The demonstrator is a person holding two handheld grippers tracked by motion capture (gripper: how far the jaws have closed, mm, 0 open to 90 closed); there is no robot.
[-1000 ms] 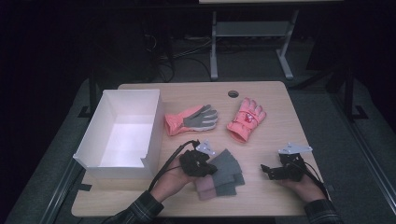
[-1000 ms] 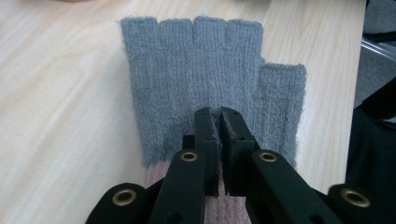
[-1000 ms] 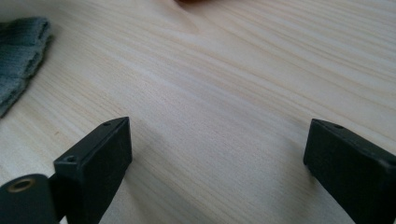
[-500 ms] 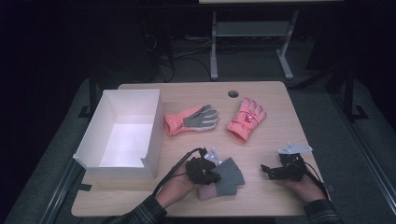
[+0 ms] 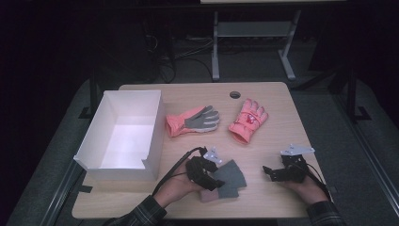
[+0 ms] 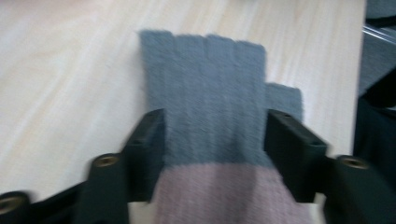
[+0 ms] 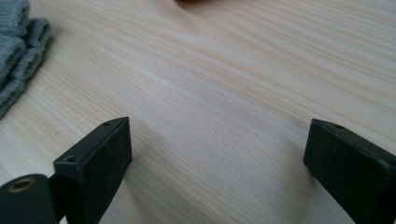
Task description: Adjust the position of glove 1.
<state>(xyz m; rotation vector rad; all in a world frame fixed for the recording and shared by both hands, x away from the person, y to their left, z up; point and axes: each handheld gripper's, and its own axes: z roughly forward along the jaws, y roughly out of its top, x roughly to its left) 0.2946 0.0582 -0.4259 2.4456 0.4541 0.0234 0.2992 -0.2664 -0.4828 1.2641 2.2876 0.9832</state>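
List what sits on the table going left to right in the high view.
White box → orange glove with grey palm → left gripper over the grey and pink glove → pink glove → right gripper.

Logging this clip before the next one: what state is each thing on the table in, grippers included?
Grey and pink glove: flat on the table, between the jaws, not pinched.
Left gripper: open, jaws have just been opening.
Right gripper: open over bare wood.
White box: upright, nothing inside.
Coral glove with grey palm: lying flat.
Coral glove: lying flat.
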